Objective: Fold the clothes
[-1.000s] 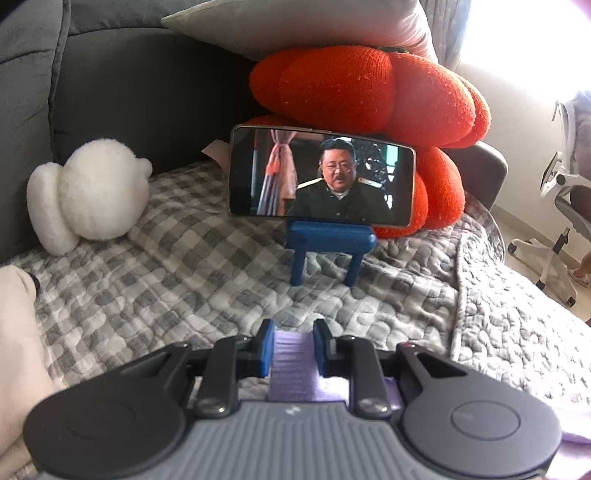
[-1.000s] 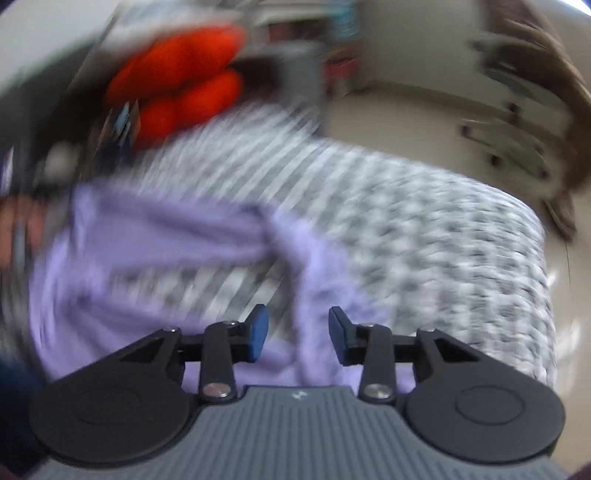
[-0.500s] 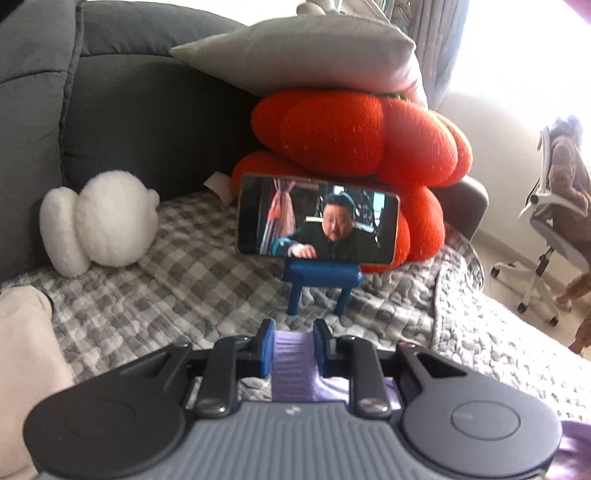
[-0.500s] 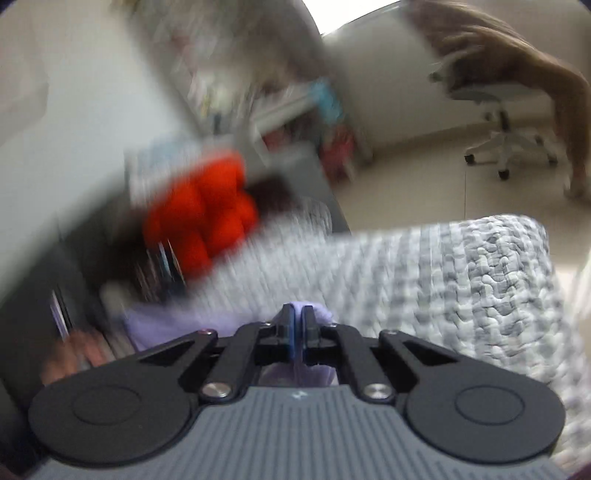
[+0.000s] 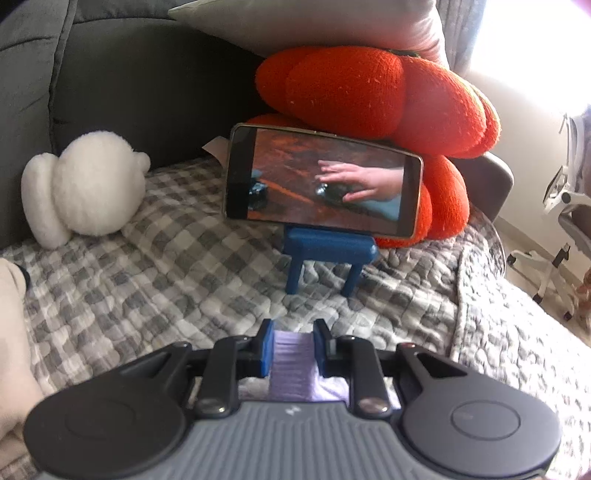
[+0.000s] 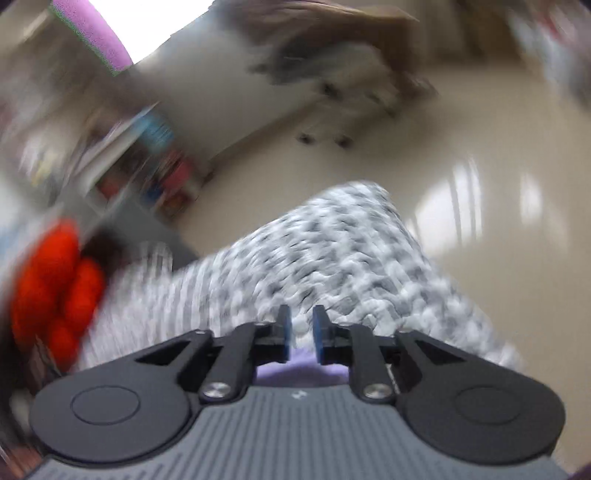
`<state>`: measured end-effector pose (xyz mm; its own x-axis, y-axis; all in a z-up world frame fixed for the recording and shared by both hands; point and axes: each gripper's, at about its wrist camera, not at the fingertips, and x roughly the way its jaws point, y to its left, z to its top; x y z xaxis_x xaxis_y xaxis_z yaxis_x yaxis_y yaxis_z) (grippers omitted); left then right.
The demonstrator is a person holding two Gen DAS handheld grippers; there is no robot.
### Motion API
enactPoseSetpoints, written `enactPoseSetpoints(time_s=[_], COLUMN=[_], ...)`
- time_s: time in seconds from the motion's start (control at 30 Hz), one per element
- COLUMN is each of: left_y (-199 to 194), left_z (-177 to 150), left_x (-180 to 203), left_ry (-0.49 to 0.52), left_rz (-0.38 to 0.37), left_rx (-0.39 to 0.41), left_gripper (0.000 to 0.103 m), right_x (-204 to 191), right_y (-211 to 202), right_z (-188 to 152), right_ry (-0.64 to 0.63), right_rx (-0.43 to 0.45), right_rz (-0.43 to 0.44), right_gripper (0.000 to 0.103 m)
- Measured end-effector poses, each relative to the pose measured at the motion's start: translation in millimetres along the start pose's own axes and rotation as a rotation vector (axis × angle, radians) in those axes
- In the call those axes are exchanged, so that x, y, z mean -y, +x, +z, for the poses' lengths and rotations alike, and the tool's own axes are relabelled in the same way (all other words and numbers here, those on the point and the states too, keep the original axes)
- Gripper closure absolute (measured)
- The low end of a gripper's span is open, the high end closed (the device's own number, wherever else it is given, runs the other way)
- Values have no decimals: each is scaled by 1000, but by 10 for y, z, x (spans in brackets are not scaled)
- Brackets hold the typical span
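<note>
1. We find no legible brand, label or writing anywhere; the only marking is a small pale emblem on each gripper's grey ribbed body, too small to read.
2. Our left gripper (image 5: 293, 341) points level toward twelve o'clock over the grey-and-white checked quilted blanket (image 5: 155, 291), its blue pads clamped on a ribbed fold of the lilac knit garment (image 5: 291, 363) filling the gap between them.
3. At twelve o'clock from it stands a black smartphone (image 5: 323, 186), landscape on a small blue plastic stand (image 5: 328, 254), its screen showing a hand on a reddish surface.
4. Behind the phone sits an orange knitted pumpkin-shaped cushion (image 5: 373, 92) under a pale grey pillow (image 5: 314, 26); a white plush toy (image 5: 85, 188) lies at ten o'clock.
5. Our right gripper (image 6: 301, 338) is tilted and motion-blurred; its pads stand slightly apart with blanket visible through the gap.
6. The lilac garment (image 6: 301, 371) shows just beneath that gripper, at six o'clock from the tips; we cannot tell whether it touches them.
</note>
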<state>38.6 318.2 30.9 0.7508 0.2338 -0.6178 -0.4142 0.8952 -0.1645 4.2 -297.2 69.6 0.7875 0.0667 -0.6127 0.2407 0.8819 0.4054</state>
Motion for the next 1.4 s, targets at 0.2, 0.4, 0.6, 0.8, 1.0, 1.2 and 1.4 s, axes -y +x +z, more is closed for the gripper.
enactPoseSetpoints(time_s=[0.2, 0.4, 0.6, 0.8, 1.0, 1.2, 1.4], left_y=[-39, -67, -140, -150, -70, 11, 63], left_z=[-35, -55, -51, -15, 13, 8, 19], left_x=[-64, -123, -129, -92, -56, -43, -68], left_ry=[-11, -29, -29, -27, -42, -56, -80], left_rz=[1, -3, -10, -15, -14, -4, 0], left_rx=[-1, -5, 9, 22, 16, -3, -20], left_gripper=[80, 80, 80, 80, 80, 80, 80], right_x=[-621, -655, -468, -222, -32, -329, -482], right_y=[269, 600, 102, -13, 84, 315, 622], right_z=[-415, -567, -300, -51, 144, 227, 280], right_ry=[-534, -639, -428, -140, 49, -57, -129], right_rx=[-35, -167, 54, 114, 84, 99, 134], right_rz=[-79, -90, -81, -39, -88, -188, -299], right_gripper=[59, 102, 102, 102, 102, 102, 102])
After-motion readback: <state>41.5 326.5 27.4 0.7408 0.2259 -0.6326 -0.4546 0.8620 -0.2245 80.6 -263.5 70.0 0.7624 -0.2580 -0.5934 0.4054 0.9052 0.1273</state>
